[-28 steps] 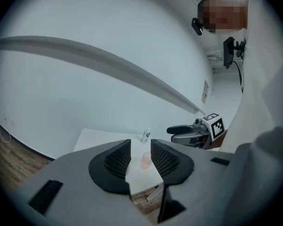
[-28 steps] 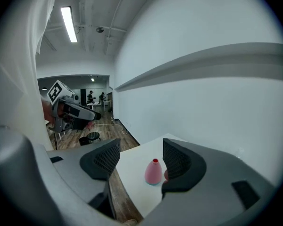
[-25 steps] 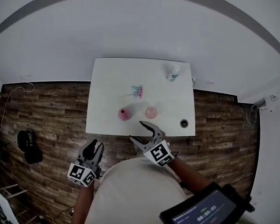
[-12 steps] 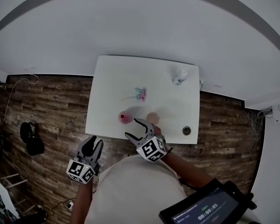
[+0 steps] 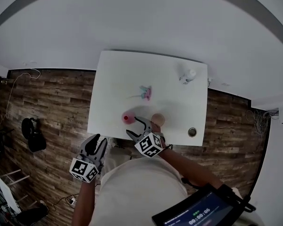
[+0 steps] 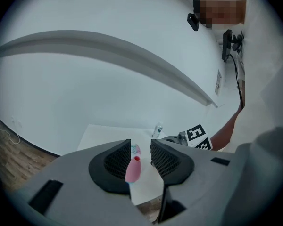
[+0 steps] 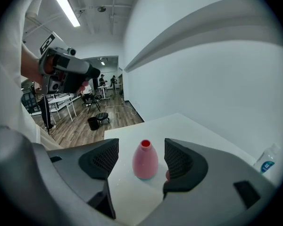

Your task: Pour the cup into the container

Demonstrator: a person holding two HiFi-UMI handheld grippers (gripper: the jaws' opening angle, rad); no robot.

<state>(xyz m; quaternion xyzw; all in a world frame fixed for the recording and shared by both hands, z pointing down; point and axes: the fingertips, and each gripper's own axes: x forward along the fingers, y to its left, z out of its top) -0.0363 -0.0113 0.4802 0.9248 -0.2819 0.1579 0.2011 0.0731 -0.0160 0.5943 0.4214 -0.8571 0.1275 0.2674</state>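
Note:
A pink narrow-necked container (image 5: 128, 118) stands near the front edge of the white table (image 5: 118, 79). A pale pink cup (image 5: 158, 119) stands just right of it. My right gripper (image 5: 136, 127) hovers at the table's front edge between the two, open. In the right gripper view the container (image 7: 145, 160) shows upright in the gap of the right gripper (image 7: 140, 173), untouched. My left gripper (image 5: 95, 145) hangs lower left, off the table, open and empty. In the left gripper view the container (image 6: 133, 168) is seen far off through the left gripper (image 6: 140, 157).
A pink-and-teal object (image 5: 145, 92) lies mid-table. A small clear bottle (image 5: 188, 75) stands at the far right corner, and a dark round item (image 5: 192, 132) sits at the near right corner. Wood floor surrounds the table; a white wall is behind it.
My right gripper has come down and forward to the table's front edge, close to the pink container. The left gripper has shifted slightly toward the table. Jaws look unchanged.

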